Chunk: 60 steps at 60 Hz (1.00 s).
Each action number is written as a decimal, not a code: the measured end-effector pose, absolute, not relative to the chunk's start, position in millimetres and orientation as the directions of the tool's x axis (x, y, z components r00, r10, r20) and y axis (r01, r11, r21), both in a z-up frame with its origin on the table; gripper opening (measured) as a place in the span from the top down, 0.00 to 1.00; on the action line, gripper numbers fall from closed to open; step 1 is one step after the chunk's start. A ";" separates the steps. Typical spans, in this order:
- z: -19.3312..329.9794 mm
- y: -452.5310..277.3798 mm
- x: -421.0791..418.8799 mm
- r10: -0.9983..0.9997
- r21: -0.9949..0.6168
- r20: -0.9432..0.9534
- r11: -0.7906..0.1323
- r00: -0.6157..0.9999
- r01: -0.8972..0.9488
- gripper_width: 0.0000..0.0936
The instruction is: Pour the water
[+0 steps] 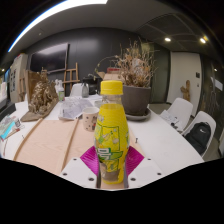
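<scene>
A yellow bottle (111, 128) with an orange cap and a green-printed label stands upright between my fingers. My gripper (111, 162) is shut on its lower body, and the magenta pads (90, 160) press on it from both sides. The bottle's base sits low between the fingers, and I cannot tell whether it rests on the table (50, 140). A small pale cup (89, 121) stands on the table just beyond the bottle, to its left.
A dried plant in a dark pot (136, 97) stands on a plate beyond the bottle to the right. A brown spiky ornament (43, 97) and small items lie far left. White chairs (192, 118) stand by the table's right side.
</scene>
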<state>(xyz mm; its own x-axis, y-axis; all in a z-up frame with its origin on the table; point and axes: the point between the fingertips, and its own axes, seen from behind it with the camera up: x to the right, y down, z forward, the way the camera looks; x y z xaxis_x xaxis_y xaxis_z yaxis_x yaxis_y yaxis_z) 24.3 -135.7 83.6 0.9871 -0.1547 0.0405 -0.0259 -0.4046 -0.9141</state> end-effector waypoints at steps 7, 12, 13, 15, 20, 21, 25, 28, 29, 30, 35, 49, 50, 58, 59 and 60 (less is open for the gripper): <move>117.8 -112.7 40.9 -0.160 -0.917 0.120 -0.396 0.980 0.047 0.68; 148.1 -84.7 58.8 -0.169 -0.917 0.194 -0.382 0.966 0.118 0.68; 154.0 -78.3 63.2 -0.170 -0.914 0.219 -0.381 0.961 0.141 0.68; 165.4 -64.1 72.6 -0.173 -0.905 0.275 -0.378 0.946 0.194 0.68; 186.3 -25.9 93.3 -0.167 -0.848 0.450 -0.389 0.878 0.360 0.68; 190.2 -18.4 97.1 -0.163 -0.830 0.487 -0.392 0.858 0.397 0.68; 203.1 11.0 111.8 -0.142 -0.734 0.642 -0.396 0.753 0.551 0.68; 212.3 31.1 122.2 -0.124 -0.641 0.747 -0.393 0.653 0.659 0.68; 214.6 38.0 124.0 -0.117 -0.604 0.781 -0.393 0.614 0.694 0.68; 216.2 44.7 125.6 -0.109 -0.566 0.811 -0.392 0.575 0.725 0.68; 219.8 74.5 133.2 -0.069 -0.382 0.920 -0.379 0.386 0.843 0.68; 199.4 135.9 123.4 0.046 0.126 0.992 -0.295 -0.118 0.947 0.68; 198.4 138.8 122.5 0.049 0.162 0.987 -0.291 -0.154 0.943 0.68; 187.1 158.0 110.8 0.075 0.369 0.929 -0.231 -0.362 0.900 0.68; 185.9 159.2 109.0 0.077 0.385 0.923 -0.223 -0.378 0.895 0.68; 184.8 160.5 107.1 0.078 0.400 0.917 -0.215 -0.392 0.891 0.68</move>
<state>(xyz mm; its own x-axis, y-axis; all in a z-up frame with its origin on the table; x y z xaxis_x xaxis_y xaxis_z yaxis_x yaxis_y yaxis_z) 107.1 160.5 184.8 -0.3920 0.0783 0.9166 0.8911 -0.2153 0.3995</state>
